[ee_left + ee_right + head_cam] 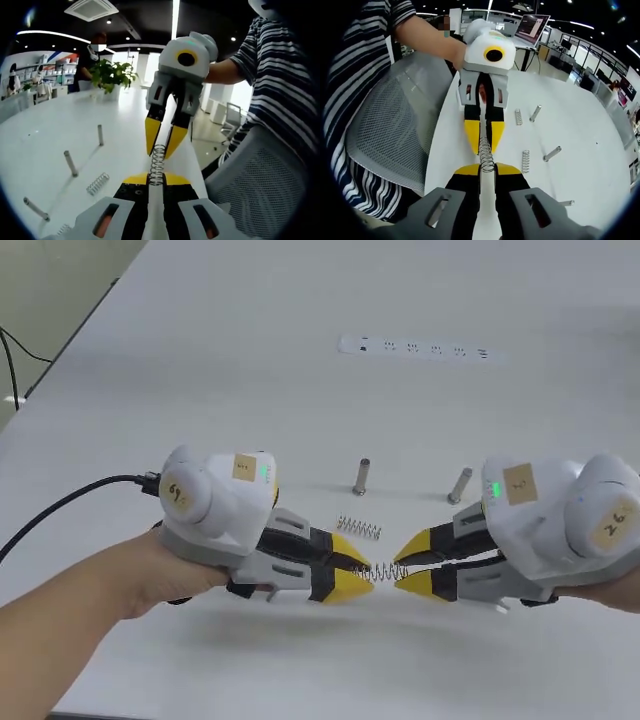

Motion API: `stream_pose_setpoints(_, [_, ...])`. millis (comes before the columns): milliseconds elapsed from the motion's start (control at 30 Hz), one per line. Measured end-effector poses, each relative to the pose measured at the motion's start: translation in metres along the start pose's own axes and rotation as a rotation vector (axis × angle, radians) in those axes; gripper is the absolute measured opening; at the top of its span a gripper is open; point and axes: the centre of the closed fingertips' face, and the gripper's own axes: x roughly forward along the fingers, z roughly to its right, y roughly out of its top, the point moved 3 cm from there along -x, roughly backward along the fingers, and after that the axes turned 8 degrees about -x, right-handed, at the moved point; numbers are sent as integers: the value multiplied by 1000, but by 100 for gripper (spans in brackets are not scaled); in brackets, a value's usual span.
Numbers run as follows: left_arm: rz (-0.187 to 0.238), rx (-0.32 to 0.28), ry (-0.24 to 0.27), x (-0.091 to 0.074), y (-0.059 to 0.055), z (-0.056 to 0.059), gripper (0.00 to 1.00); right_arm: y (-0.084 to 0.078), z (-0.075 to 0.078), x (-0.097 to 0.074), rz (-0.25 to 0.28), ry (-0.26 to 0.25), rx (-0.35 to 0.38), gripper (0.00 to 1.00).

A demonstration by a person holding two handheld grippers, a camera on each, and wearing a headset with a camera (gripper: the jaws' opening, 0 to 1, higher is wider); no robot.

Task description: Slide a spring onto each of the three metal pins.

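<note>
A small metal spring [383, 572] hangs in the air between my two grippers, which face each other tip to tip above the near part of the white table [250, 360]. My left gripper [365, 576] is shut on one end of the spring [157, 165], and my right gripper [401, 575] is shut on the other end [486, 150]. A second spring [358, 529] lies on the table just behind the tips. Two metal pins [361, 477] [459, 486] stand behind it. The left gripper view shows three pins [70, 162] and a loose spring [97, 183].
A white power strip [415, 347] lies far back on the table. A black cable [70, 502] trails from the left gripper. A mesh chair [395, 130] and the person's striped shirt [277, 65] sit close behind the grippers.
</note>
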Motion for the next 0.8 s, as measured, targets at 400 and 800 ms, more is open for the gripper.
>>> stream_pose_setpoints(400, [-3,-2,14,1,-3,-1,2,10,1,-1,43,1,28,7])
stream_pose_setpoints(800, [-13,-1,23,2,-5,-1,2,25,2,0,107,-10,48,7])
